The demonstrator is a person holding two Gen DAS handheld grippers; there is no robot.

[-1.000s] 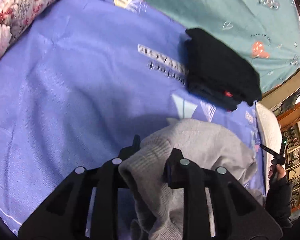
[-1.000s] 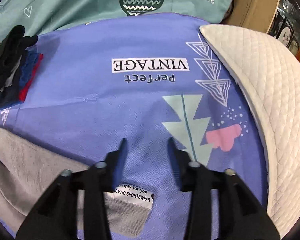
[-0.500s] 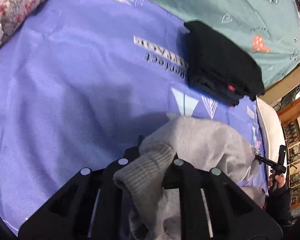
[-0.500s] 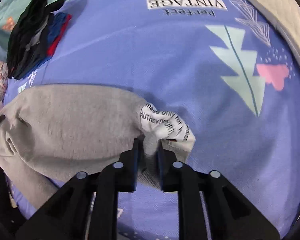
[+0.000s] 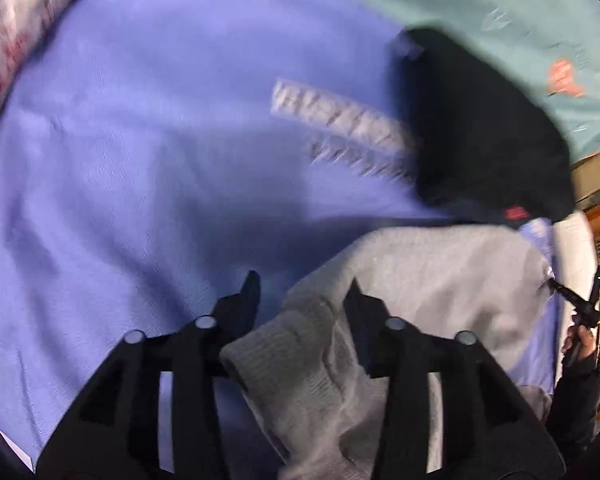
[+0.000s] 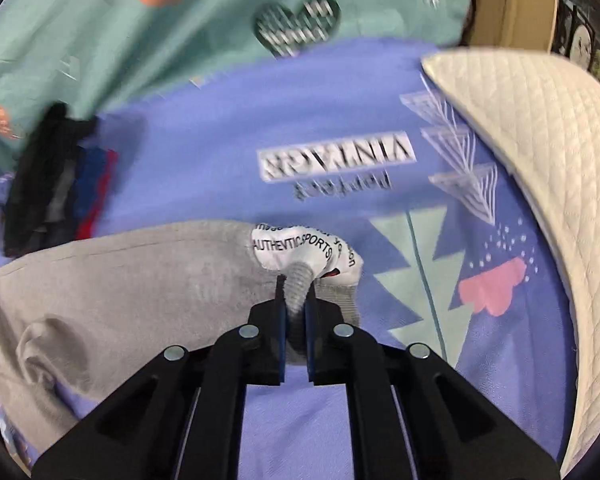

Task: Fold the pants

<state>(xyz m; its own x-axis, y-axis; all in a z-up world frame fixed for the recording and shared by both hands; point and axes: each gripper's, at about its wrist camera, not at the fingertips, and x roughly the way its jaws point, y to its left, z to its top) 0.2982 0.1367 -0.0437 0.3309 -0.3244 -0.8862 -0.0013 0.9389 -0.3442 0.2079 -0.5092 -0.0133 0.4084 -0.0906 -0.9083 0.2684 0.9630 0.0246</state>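
Grey knit pants [image 5: 412,280] lie bunched on the blue printed bedsheet [image 5: 140,140]. My left gripper [image 5: 304,292] is open, with the ribbed grey waistband [image 5: 296,356] loose between its fingers. My right gripper [image 6: 296,292] is shut on the ribbed cuff of the pants [image 6: 112,280], beside the white printed band [image 6: 296,248], and holds it above the sheet. The right gripper also shows far right in the left wrist view [image 5: 576,304].
A stack of folded dark clothes [image 5: 484,128] lies on the sheet behind the pants; it also shows in the right wrist view [image 6: 56,176]. A white quilted pillow [image 6: 540,160] sits at right. A teal sheet [image 6: 140,40] lies behind. A floral quilt [image 5: 24,28] is at far left.
My left gripper has opened and let go of the waistband. My right gripper closed on the cuff and has lifted and carried it away from the left gripper, stretching the pants out.
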